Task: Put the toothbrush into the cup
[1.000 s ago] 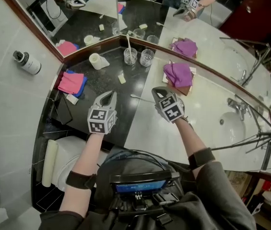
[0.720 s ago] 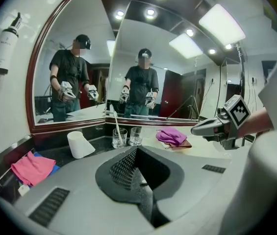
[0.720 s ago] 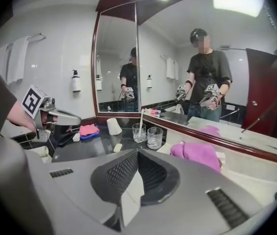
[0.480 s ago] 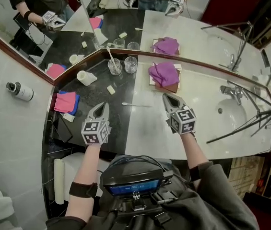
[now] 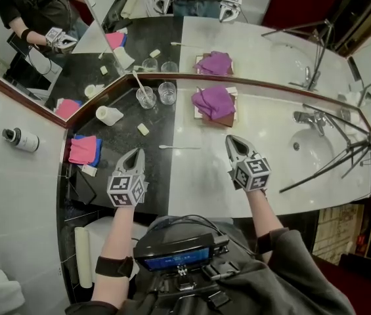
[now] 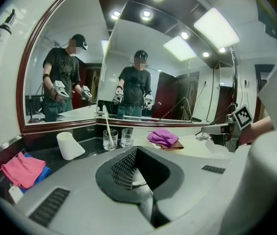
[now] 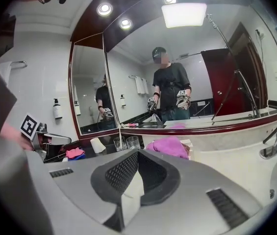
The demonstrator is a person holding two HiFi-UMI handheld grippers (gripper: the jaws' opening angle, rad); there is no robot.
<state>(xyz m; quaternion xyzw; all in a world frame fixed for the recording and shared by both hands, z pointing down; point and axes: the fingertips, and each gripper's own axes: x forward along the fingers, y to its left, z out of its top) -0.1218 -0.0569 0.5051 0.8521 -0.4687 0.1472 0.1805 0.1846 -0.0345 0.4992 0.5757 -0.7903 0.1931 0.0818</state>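
Observation:
A white toothbrush [image 5: 180, 147] lies flat on the counter where the black top meets the white. At the back, against the mirror, stand two glass cups: the left cup [image 5: 146, 98] holds another toothbrush, the right cup [image 5: 167, 92] is empty. Both cups also show in the left gripper view [image 6: 110, 140] and in the right gripper view [image 7: 120, 143]. My left gripper [image 5: 137, 153] hangs shut over the black top, left of the lying toothbrush. My right gripper [image 5: 229, 140] hangs shut over the white top, to the toothbrush's right and apart from it. Neither gripper holds anything.
A purple cloth [image 5: 215, 102] lies on a brown box right of the cups. A white roll [image 5: 109, 115], a small soap piece [image 5: 143, 129] and a pink cloth [image 5: 82, 149] sit on the black top. The faucet [image 5: 306, 118] and sink [image 5: 316, 155] are at the right.
My right gripper has moved to the right, away from the lying toothbrush, and rolled its wrist. The left gripper has stayed where it was. The toothbrush has not moved.

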